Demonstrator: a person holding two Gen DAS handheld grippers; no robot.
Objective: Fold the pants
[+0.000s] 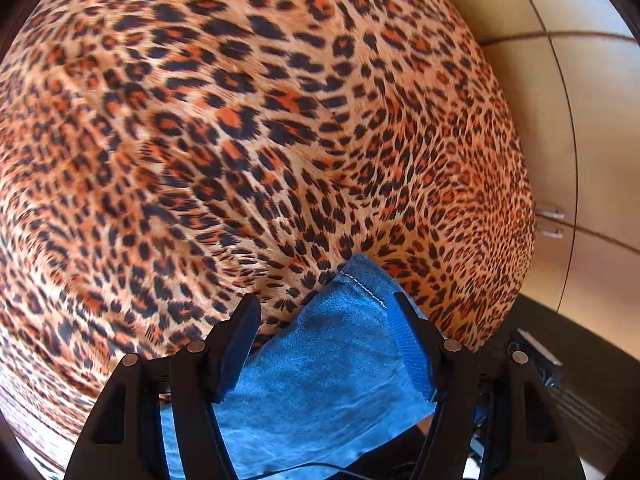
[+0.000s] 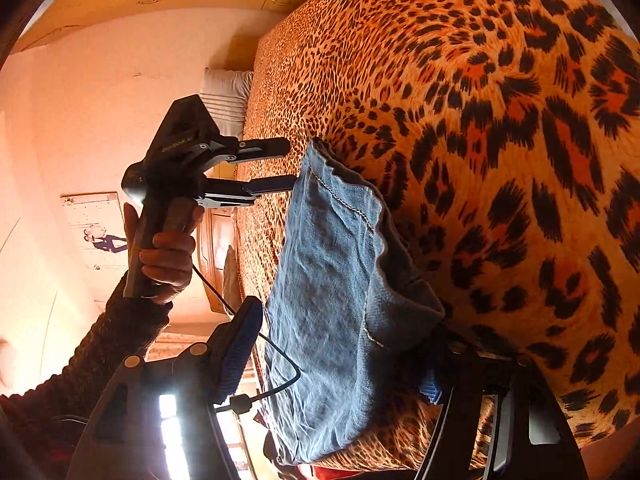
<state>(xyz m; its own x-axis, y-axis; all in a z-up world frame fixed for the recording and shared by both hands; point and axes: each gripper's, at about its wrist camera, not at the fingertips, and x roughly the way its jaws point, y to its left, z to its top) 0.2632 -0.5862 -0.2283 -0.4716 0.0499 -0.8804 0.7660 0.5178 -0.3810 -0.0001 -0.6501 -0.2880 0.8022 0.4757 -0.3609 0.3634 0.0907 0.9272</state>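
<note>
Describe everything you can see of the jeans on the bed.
The jeans are faded blue denim, creased, with pale stitching along a wavy hem. A leg lies on the leopard-print bedspread, with one edge turned up. The left gripper stands open at the hem; the right gripper straddles the lower part.

The left wrist camera looks steeply down along its own fingers, close above the leopard-print bedspread (image 1: 240,140), with wooden cupboard doors (image 1: 560,120) at the right edge. The right wrist camera is rolled sideways and looks along the bed towards a pillow (image 2: 226,96) and wall, near the cover. Both views share the bedspread and the blue denim pants (image 1: 332,380) lying between each camera's fingers.
</note>
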